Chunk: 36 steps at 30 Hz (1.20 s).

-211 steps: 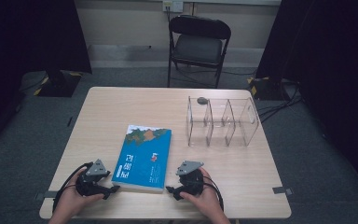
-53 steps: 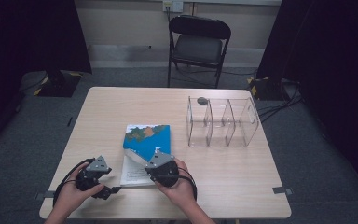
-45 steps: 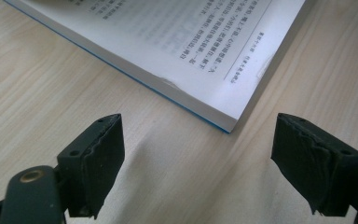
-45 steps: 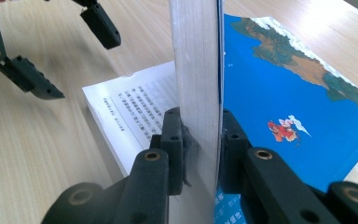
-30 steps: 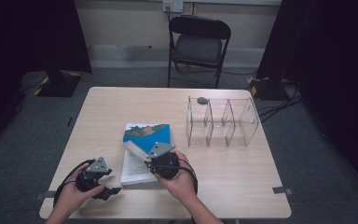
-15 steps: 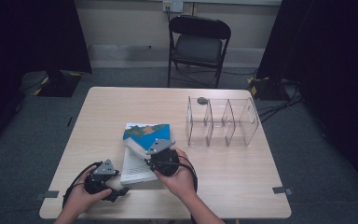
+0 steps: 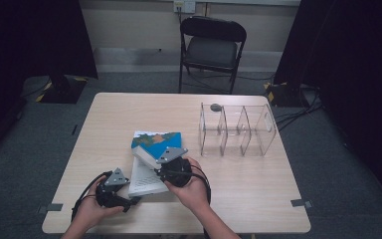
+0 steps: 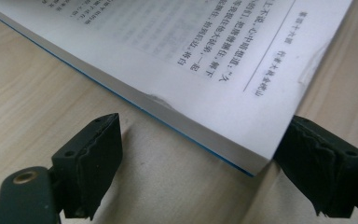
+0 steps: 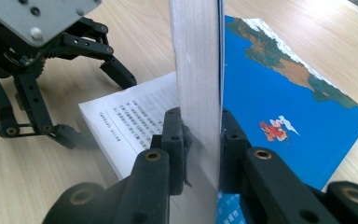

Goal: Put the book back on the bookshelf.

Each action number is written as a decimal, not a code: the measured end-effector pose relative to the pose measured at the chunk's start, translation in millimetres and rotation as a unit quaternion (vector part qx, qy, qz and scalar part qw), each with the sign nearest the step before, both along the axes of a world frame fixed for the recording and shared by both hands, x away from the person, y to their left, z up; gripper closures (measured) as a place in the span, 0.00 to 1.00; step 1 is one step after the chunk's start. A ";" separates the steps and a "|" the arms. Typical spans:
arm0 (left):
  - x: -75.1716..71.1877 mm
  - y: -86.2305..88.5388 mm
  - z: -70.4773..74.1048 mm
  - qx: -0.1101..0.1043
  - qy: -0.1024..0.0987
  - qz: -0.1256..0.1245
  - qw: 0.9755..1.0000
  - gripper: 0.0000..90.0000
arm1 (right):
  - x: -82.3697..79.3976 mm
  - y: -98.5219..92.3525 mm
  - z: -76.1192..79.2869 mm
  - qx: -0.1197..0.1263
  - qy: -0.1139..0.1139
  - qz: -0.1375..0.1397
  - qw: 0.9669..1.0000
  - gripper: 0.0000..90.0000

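A paperback book with a blue illustrated cover [image 7: 155, 149] is seen lying on the light wooden table [image 7: 258, 199], near the front edge, left of centre. Its front cover plus a thick wad of pages is held up on edge by the right gripper [image 9: 200, 135], whose black jaws are pressed onto that wad from both sides; the white printed page [image 9: 130, 121] beneath is left exposed. The left gripper [image 8: 205, 168] is held low by the book's front-left corner, jaws spread & just widened further, w/ that corner of the exposed page block [image 8: 242, 140] between them; the right-hand pad looks to be at the corner's tip, the other is apart from it. A clear plastic 3-compartment organiser [image 7: 238, 130] stands toward the table's back-right, well apart from the book. A black folding chair [image 7: 211, 47] is seen beyond the far edge
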<state>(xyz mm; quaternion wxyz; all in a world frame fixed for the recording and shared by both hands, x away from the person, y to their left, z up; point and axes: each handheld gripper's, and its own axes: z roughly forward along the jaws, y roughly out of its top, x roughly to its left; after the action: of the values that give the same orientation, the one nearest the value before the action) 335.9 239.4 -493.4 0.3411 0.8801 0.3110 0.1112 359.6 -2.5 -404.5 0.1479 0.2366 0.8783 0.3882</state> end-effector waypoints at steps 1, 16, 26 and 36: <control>1.0 0.4 0.8 0.009 0.000 -0.005 1.000 0.16 | -0.2 0.0 0.4 0.001 0.004 -0.003 1.000 0.86; 4.6 -1.1 1.5 0.009 0.000 0.019 1.000 0.18 | 2.4 -0.6 4.9 0.005 0.006 -0.003 1.000 0.86; 3.6 0.8 4.6 0.003 0.010 0.017 1.000 0.24 | -2.0 -0.9 -0.3 0.007 0.001 -0.003 1.000 0.86; 3.7 1.7 3.5 -0.001 0.012 0.020 1.000 0.23 | -2.1 -0.8 -0.2 0.008 0.001 -0.004 1.000 0.86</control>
<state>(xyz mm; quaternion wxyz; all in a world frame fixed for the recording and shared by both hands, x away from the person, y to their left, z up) 339.6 241.1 -489.9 0.3361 0.8744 0.3332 0.1070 357.5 -3.3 -404.7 0.1461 0.2415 0.8745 0.3945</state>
